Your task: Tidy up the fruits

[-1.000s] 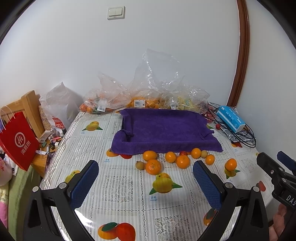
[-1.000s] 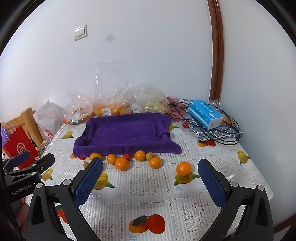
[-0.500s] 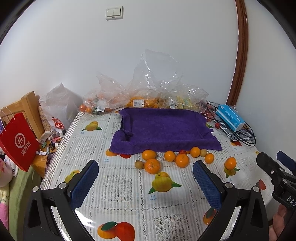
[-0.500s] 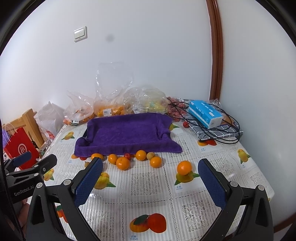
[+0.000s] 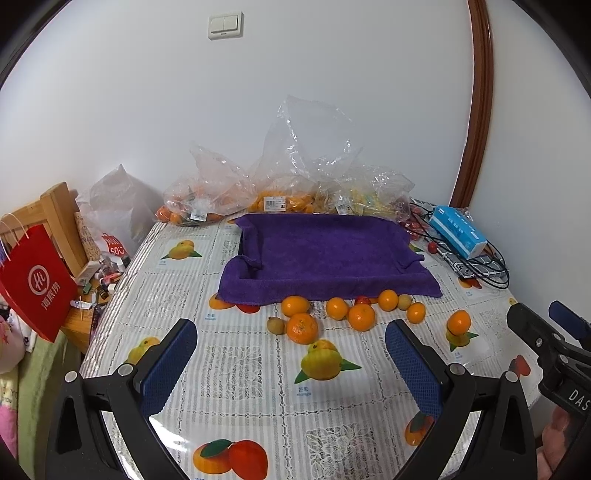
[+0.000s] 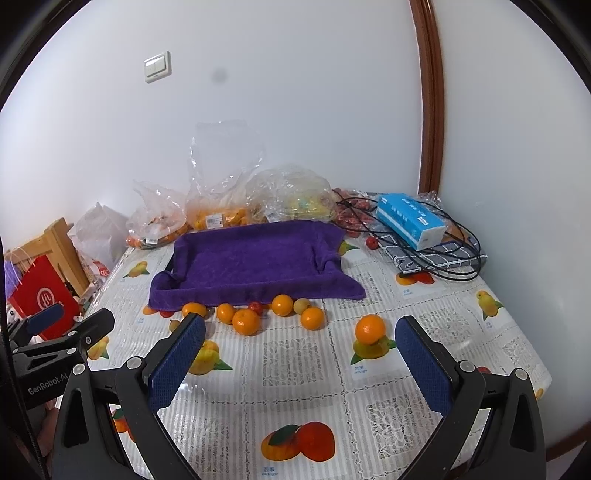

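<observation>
1. A table [image 5: 236, 373] is seen, covered by a lace-patterned cloth printed with fruit pictures and set into a corner of white walls; a light switch [image 5: 225, 25] is mounted high on the wall and a brown curved door frame [image 5: 480, 110] runs down at the right.
2. A purple towel [image 5: 325, 254] is draped over a tray near the back of the table, with clear plastic bags of fruit [image 5: 288, 184] piled behind it against the wall.
3. The loose oranges [image 5: 302, 328] – together with smaller brownish and red fruits – are found in a row on the cloth just in front of the towel's near edge; one lone orange [image 6: 370, 328] lies apart to the right.
4. A blue tissue box [image 6: 410, 220] is laid on black cables at the right, and a red paper bag [image 5: 33, 284] hangs beside a wooden chair at the left.
5. The left gripper [image 5: 291, 354] is held wide apart above the near cloth, nothing between its blue pads; the right gripper [image 6: 301, 354] is likewise spread wide and empty.
6. Compared with a second ago, both views are shifted only slightly – the fruit has not been moved.
</observation>
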Tool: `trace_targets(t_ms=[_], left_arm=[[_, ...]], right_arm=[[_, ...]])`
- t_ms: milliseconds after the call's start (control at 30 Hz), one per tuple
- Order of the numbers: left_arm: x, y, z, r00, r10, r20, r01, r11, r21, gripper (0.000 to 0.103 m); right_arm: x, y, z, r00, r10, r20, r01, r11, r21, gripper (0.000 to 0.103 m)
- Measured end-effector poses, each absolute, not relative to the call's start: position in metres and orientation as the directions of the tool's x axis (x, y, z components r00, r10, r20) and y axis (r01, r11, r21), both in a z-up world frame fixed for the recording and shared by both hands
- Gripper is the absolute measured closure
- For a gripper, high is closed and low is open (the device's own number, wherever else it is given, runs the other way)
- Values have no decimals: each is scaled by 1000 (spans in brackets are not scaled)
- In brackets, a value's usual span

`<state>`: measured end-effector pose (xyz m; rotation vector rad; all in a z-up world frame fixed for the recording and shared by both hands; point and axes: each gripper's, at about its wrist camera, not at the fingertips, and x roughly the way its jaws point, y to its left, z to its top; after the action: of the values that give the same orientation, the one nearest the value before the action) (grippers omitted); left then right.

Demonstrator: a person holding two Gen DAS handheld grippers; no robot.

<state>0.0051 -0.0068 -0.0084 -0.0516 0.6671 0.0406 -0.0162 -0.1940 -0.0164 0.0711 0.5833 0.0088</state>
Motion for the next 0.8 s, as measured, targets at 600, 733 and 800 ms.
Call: trace_targets(t_ms=[600,733,800], left_arm=[[1,-10,-3,798,17,-603,-46,998,-32,0],[1,-9,-4,794,4,-608,-40,998,-45,0],[1,-10,-5,795,11,-606,-39,999,-33,0]], right_arm=[[-20,-193,-15,841,26,-540,11,998,64,1],[-22,-191,-16,849,21,-529,4,999,47,1],[-22,-191,-16,845,21,-535,4,999,47,1]])
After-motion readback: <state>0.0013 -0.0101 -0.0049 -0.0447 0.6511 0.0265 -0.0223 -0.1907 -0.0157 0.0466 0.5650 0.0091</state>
